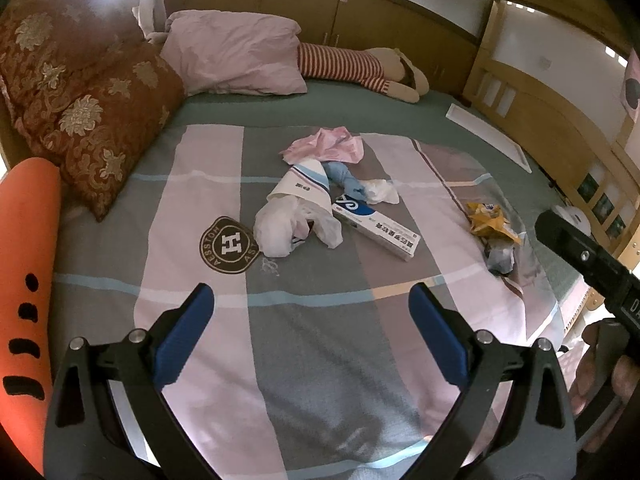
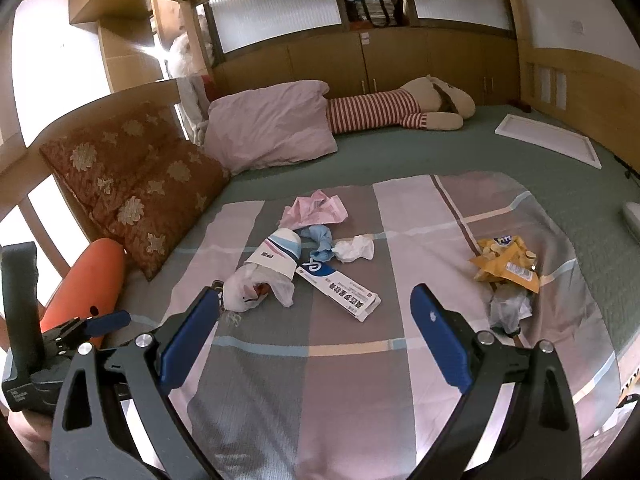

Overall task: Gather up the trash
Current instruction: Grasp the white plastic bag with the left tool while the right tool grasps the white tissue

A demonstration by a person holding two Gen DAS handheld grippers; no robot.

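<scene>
Trash lies on a checked blanket (image 1: 304,356) on the bed: a pink wrapper (image 1: 326,147), a paper cup (image 1: 300,188), a white plastic bag (image 1: 288,226), a blue scrap (image 1: 344,178), a crumpled tissue (image 1: 382,191), a blue-white carton (image 1: 378,227), a yellow snack bag (image 1: 490,220) and a grey wad (image 1: 500,258). The right wrist view shows the cup (image 2: 276,256), carton (image 2: 340,288), tissue (image 2: 354,249) and snack bag (image 2: 506,266). My left gripper (image 1: 312,304) is open and empty, short of the pile. My right gripper (image 2: 316,308) is open too, near the carton.
Red floral cushions (image 1: 88,112), a pink pillow (image 1: 236,56) and a striped plush toy (image 1: 360,66) lie at the head. An orange plush (image 1: 28,276) sits at left. A white frame (image 1: 488,136) rests at far right. Wooden cabinets (image 2: 400,64) back the bed.
</scene>
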